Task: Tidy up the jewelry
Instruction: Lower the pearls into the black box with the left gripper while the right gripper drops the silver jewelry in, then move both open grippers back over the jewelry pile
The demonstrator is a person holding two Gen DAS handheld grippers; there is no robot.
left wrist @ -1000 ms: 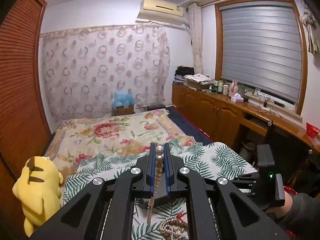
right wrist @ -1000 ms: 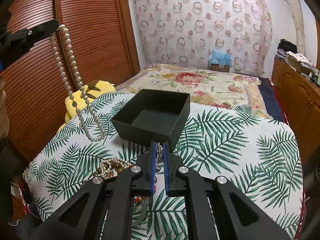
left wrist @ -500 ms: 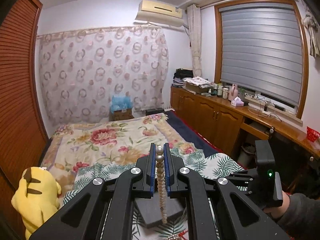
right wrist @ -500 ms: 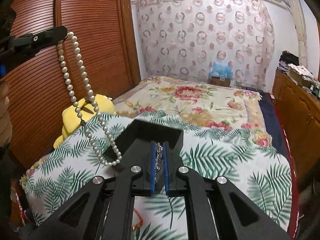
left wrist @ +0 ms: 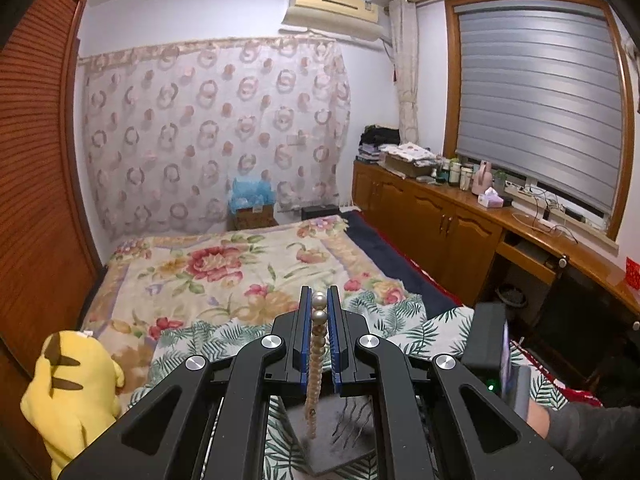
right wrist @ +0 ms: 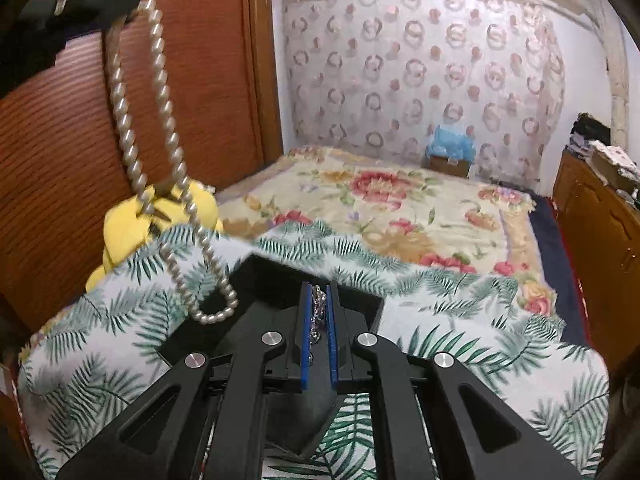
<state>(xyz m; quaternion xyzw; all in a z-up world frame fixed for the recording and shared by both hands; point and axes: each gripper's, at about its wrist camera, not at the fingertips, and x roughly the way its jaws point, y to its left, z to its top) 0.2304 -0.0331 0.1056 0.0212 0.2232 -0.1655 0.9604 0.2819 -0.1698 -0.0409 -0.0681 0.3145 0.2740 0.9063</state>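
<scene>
pearl necklace (right wrist: 168, 168) hangs pinched in our left gripper (left wrist: 319, 312) above the near-left edge of the black box (right wrist: 360, 300), silver chain (right wrist: 319, 312) is clamped in our right gripper (right wrist: 319, 320) over it; next, we judge, lower both inside, then part the fingers.

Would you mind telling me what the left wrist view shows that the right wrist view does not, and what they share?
Only the left wrist view shows the window blind, the air conditioner and the left gripper shut on the pearl necklace.

Only the right wrist view shows the right gripper shut on a silver chain, and the necklace's full hanging loop.

Both show the black box, the yellow plush toy and the palm-leaf cover.
</scene>
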